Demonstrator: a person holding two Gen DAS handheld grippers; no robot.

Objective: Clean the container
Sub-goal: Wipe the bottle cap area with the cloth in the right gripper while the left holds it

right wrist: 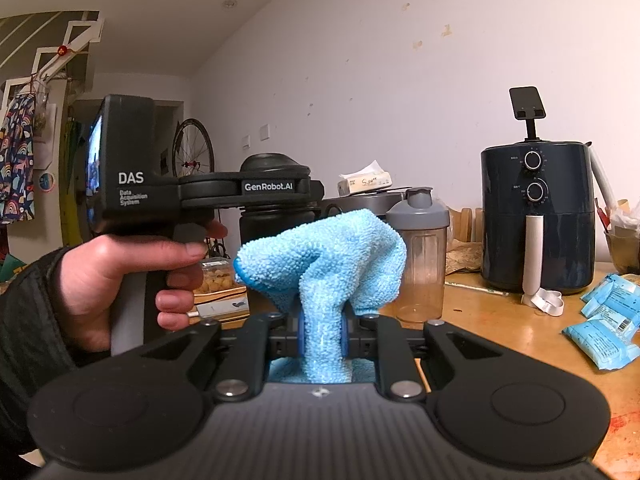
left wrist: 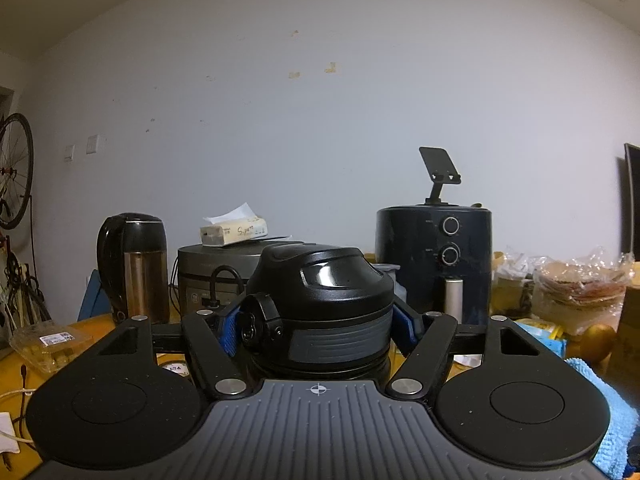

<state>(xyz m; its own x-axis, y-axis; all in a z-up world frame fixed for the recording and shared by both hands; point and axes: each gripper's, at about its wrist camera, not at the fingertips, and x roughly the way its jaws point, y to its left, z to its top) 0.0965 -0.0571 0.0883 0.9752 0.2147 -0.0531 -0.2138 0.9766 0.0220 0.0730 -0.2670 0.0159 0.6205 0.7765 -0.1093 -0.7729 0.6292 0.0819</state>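
Observation:
My left gripper [left wrist: 320, 328] is shut on a black bottle [left wrist: 320, 304] with a flip lid, its blue pads pressed on both sides just under the lid. In the right wrist view the same bottle [right wrist: 276, 224] stands upright behind the left gripper's body [right wrist: 248, 190], held by a hand. My right gripper [right wrist: 323, 334] is shut on a light blue microfibre cloth [right wrist: 328, 252], which bunches up in front of the jaws, just right of the bottle. The cloth's edge also shows in the left wrist view [left wrist: 608, 420].
On the wooden table [right wrist: 500, 320] stand a clear shaker bottle with grey lid [right wrist: 418, 256], a dark air fryer [right wrist: 538, 220], a rice cooker [left wrist: 208, 272] with a tissue box, a kettle [left wrist: 134, 268], blue packets [right wrist: 608, 320] and bagged food [left wrist: 580, 284].

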